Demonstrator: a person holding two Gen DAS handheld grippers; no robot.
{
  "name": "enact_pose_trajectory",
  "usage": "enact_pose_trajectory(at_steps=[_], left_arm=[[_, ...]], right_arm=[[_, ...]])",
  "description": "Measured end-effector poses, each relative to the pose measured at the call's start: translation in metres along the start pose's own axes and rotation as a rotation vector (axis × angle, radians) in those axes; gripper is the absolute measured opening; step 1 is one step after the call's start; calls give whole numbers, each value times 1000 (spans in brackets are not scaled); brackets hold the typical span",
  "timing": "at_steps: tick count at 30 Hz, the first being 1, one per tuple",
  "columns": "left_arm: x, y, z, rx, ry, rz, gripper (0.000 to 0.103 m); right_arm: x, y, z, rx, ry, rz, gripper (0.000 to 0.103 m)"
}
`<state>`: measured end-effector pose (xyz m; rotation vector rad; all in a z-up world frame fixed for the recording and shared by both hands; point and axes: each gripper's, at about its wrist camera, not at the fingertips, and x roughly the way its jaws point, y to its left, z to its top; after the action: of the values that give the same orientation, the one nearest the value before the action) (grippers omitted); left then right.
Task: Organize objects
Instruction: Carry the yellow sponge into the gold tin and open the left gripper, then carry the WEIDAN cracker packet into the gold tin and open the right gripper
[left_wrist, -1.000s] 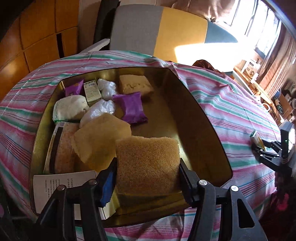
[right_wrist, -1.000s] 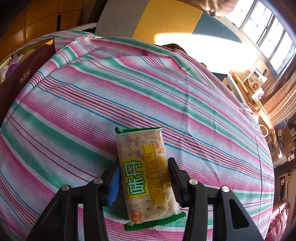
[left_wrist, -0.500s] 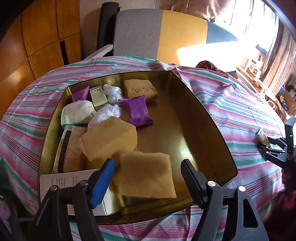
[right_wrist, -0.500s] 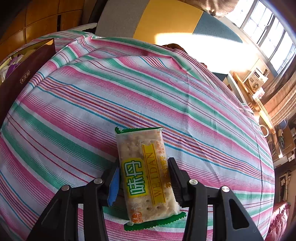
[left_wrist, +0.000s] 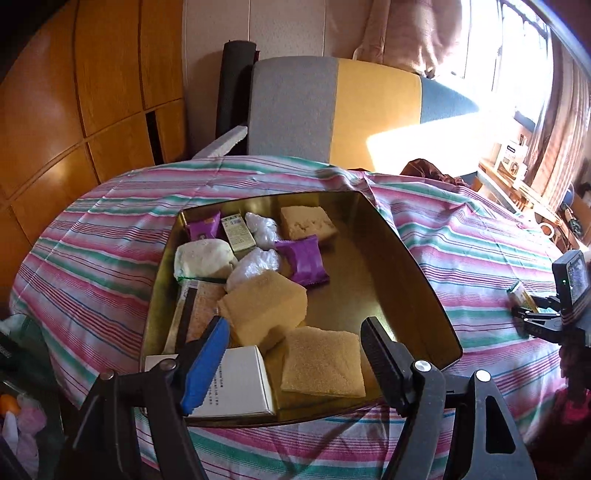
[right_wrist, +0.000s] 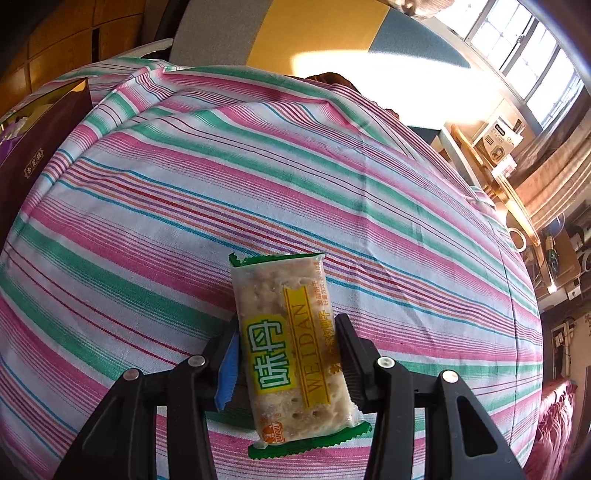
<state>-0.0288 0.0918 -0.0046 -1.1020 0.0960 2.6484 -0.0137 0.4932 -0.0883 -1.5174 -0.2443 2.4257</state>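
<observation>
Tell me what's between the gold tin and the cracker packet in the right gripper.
Only bare striped tablecloth separates the gold tin from the cracker packet, in the left wrist view.

The left gripper (left_wrist: 295, 354) is matte black plastic, with silver screw heads on its angular linkage arms; one finger wears a blue ridged pad (left_wrist: 205, 363), the other a black ridged one. The right gripper (right_wrist: 288, 363) is built alike, a blue pad (right_wrist: 227, 373) on one finger and silver screws along its black arms.
</observation>
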Motion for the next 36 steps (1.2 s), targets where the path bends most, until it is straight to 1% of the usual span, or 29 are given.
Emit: enact_pose_trajectory(at_steps=[2,4,7,9,12,15,19,21,25,27,29,31,34,36], left_arm=[[-7,4,-1,3,-20,16,75],[-11,9,-3,1,-29,30,76],[-14,17,-5,-20,-37,40,78],[-14,23,-7,-40,-31,42,78],[-15,29,-10,-54,-32,41,78],[-17,36,-12,-71,-34,37,78],[-21,49,-14,-101,-42,49,78],[-22,56,-16,-113,-45,57,78],[-23,70,-20,-141,-40,69,78],[-24,76,-23,-155,-36,73,78],[-24,82,-25,-167,-33,78,78],[-23,86,-27,-175,-29,83,79],[-21,90,-28,-184,-25,94,81],[-20,91,-28,-188,-22,103,81]], right_arm=[[-5,1,3,50,16,39,47],[-13,6,6,83,12,70,47],[-33,21,15,114,-16,137,47],[-48,34,23,120,-52,179,47],[-76,62,42,117,-110,267,47],[-102,97,62,88,-165,351,47],[-129,150,87,27,-209,454,48],[-136,178,96,-11,-212,492,48],[-132,232,111,-80,-184,518,48],[-120,252,115,-105,-155,502,48],[-103,269,120,-121,-105,475,48],[-84,278,122,-131,-49,457,48],[-66,290,118,-143,20,468,48],[-62,293,113,-159,16,464,48]])
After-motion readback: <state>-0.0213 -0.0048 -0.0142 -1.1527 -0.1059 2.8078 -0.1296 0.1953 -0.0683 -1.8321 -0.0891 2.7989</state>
